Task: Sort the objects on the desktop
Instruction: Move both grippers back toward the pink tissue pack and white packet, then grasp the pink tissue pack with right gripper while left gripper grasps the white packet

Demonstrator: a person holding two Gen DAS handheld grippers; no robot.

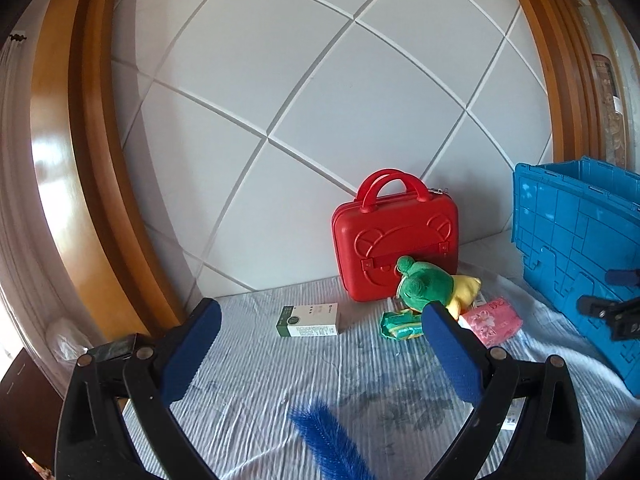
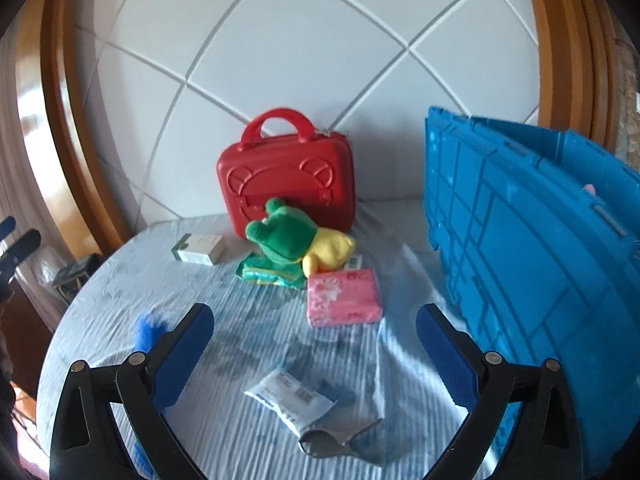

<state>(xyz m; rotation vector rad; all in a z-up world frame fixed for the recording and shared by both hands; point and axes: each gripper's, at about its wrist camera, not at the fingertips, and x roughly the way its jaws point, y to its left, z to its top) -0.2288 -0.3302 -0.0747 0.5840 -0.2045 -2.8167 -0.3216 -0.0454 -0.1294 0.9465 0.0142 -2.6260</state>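
On a pale blue cloth lie a green and yellow frog plush, a green wipes pack, a pink tissue pack, a white and green box, a blue brush, and a clear packet beside dark sunglasses. My left gripper is open and empty above the cloth. My right gripper is open and empty, with the packet and sunglasses lying between its arms. It also shows at the right edge of the left wrist view.
A red case stands upright against the white panelled wall. A blue crate stands at the right. A wooden frame curves along both sides, and the cloth's left edge drops off to a dark box.
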